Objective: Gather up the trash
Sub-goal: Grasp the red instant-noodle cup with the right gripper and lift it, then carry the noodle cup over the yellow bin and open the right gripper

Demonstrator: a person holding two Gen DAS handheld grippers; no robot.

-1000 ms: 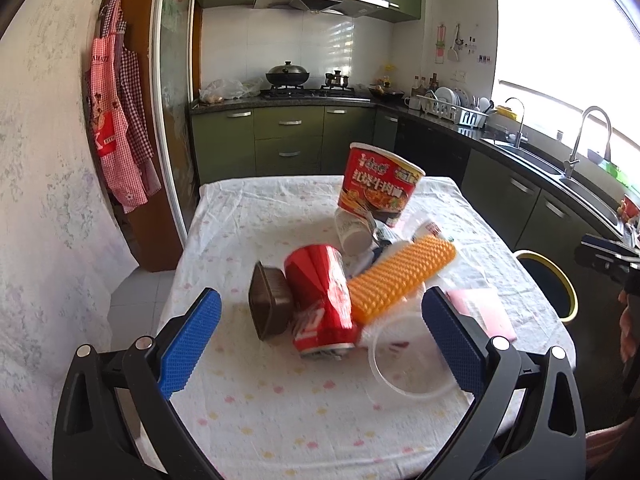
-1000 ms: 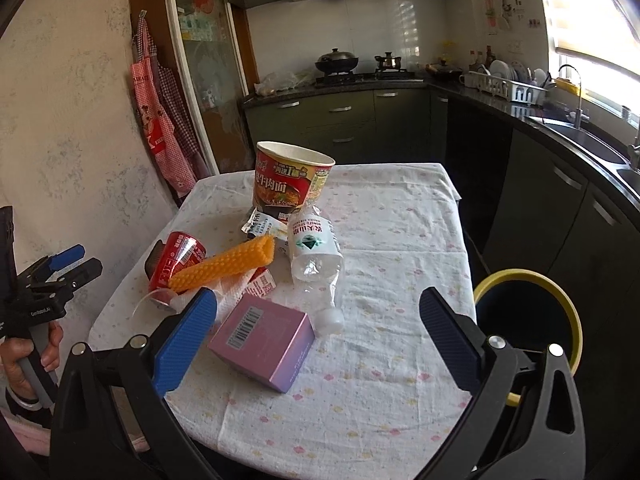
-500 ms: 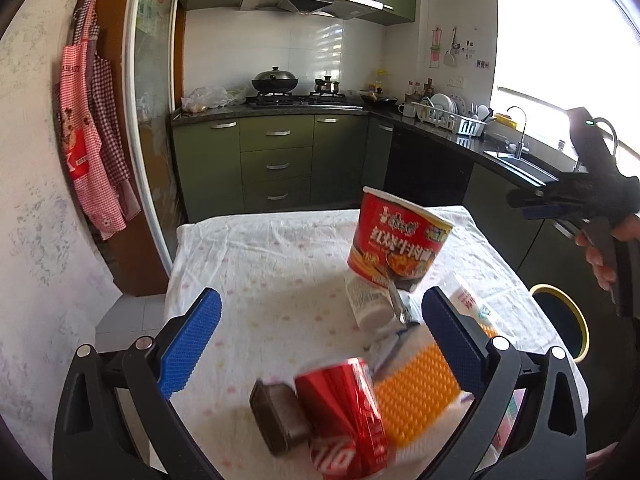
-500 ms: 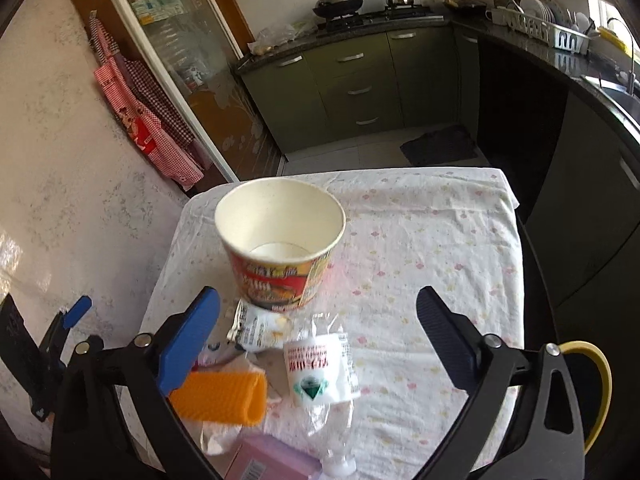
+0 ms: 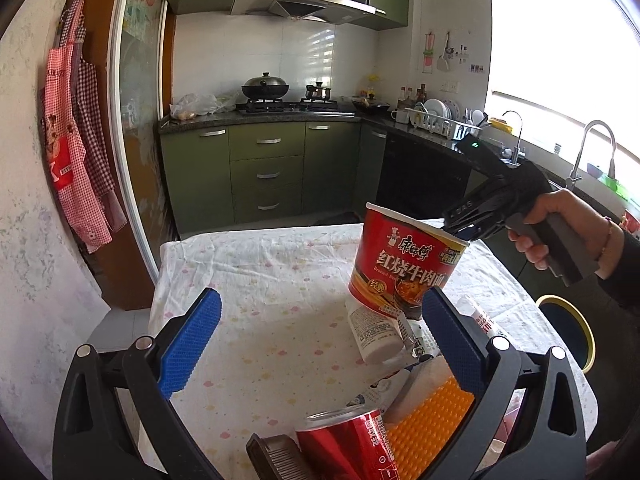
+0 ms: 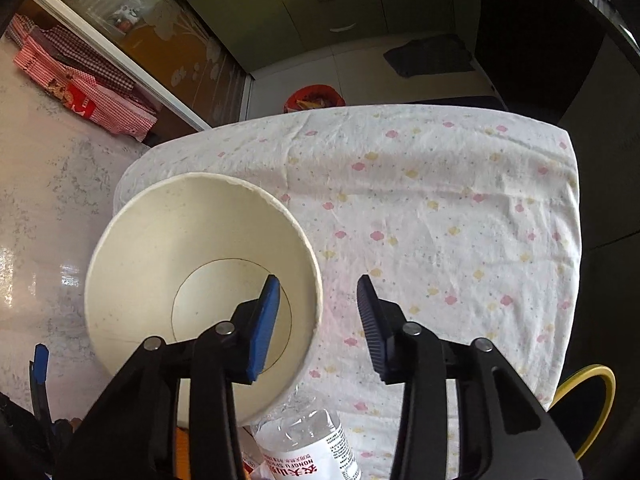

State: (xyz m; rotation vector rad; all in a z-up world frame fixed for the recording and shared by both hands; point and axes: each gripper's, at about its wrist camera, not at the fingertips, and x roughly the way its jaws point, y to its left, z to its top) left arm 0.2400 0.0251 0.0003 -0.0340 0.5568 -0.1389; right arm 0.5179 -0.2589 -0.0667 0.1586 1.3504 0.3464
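A red instant-noodle cup (image 5: 404, 266) stands on the table; its white empty inside (image 6: 200, 272) fills the right wrist view. My right gripper (image 6: 318, 320) straddles the cup's right rim, one finger inside and one outside, jaws half closed with a gap to the wall. It also shows in the left wrist view (image 5: 464, 228). My left gripper (image 5: 320, 344) is open and empty, hovering over the pile: a red can (image 5: 348, 448), an orange textured piece (image 5: 428, 436), a brown box (image 5: 276, 458), a white tube (image 5: 372, 334). A clear water bottle (image 6: 304, 440) lies below the cup.
A floral tablecloth (image 6: 440, 208) covers the table. A yellow-rimmed bin (image 5: 568, 332) stands at the table's right side, also in the right wrist view (image 6: 588, 392). Green cabinets and a stove are behind. A red bin (image 6: 314, 98) is on the floor beyond the table.
My right gripper moved forward and down over the noodle cup and narrowed its jaws around the rim. My left gripper moved forward, so the can and pile slid lower in its view.
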